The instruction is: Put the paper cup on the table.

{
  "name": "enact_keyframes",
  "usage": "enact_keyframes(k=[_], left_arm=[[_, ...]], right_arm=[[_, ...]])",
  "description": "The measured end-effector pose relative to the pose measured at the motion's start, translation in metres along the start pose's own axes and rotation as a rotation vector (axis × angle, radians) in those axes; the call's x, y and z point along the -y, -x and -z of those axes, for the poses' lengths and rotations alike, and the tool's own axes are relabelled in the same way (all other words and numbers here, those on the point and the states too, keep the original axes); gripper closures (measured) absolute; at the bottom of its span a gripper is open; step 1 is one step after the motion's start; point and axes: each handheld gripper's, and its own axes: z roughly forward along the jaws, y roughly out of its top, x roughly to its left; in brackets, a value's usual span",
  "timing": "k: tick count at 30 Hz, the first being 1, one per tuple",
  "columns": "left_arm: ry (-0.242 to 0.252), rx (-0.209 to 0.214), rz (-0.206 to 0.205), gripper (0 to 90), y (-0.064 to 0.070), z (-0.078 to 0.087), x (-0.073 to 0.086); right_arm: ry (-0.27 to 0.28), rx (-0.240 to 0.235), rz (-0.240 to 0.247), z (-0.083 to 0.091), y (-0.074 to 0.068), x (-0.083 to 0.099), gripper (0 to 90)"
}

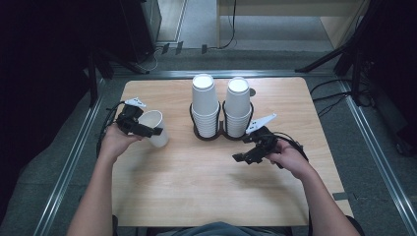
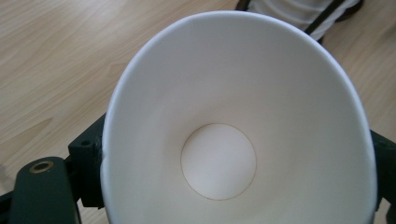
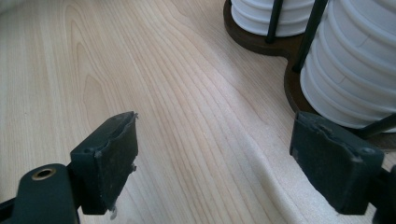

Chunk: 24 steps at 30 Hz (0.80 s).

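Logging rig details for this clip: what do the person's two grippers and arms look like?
Both the left gripper and the right gripper are black, each topped by a grey three-cornered plate and trailing a black cable. In the right gripper view the jaws carry flat, worn black pads. The forearms are bare, with no sleeves showing.

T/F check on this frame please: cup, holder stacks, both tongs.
1. The left tongs grip a single white paper cup. True.
2. The right tongs are shut on a cup. False: their jaws stand open with only bare table between them.
3. The black cup holder carries two stacks of white cups. True.
4. The held cup has liquid in it. False: the left gripper view shows a dry, empty inside.
5. The held cup lies to the right of the holder. False: it is on the left side in the high view.
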Motion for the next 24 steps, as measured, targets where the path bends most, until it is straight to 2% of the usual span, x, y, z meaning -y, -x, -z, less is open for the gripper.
enact_keyframes(k=[3,7,10,15,20,23,24], left_arm=[[-0.001,-0.024,0.023,12.3,-0.007,-0.001,0.003],[-0.001,-0.068,0.023,11.6,-0.011,-0.002,0.005],[-0.004,-0.072,0.041,11.1,-0.015,-0.005,0.007],[0.001,-0.074,0.043,9.9,-0.016,-0.007,0.009],[-0.004,-0.079,0.022,7.8,-0.013,-0.009,0.009],[-0.007,-0.077,0.038,6.1,-0.014,-0.009,0.009],[-0.005,-0.064,0.052,5.3,-0.014,-0.010,0.009]], right_arm=[[0.000,0.000,-0.002,0.000,0.001,0.001,15.7],[0.002,0.003,-0.002,0.001,0.000,0.002,15.7],[0.000,0.004,-0.003,0.002,0.000,0.002,15.7],[0.002,0.009,-0.001,0.002,0.000,0.003,15.7],[0.003,0.010,-0.004,0.003,0.000,0.003,15.7],[0.003,0.012,-0.002,0.004,0.000,0.003,15.7],[0.003,0.012,-0.002,0.004,0.001,0.003,15.7]])
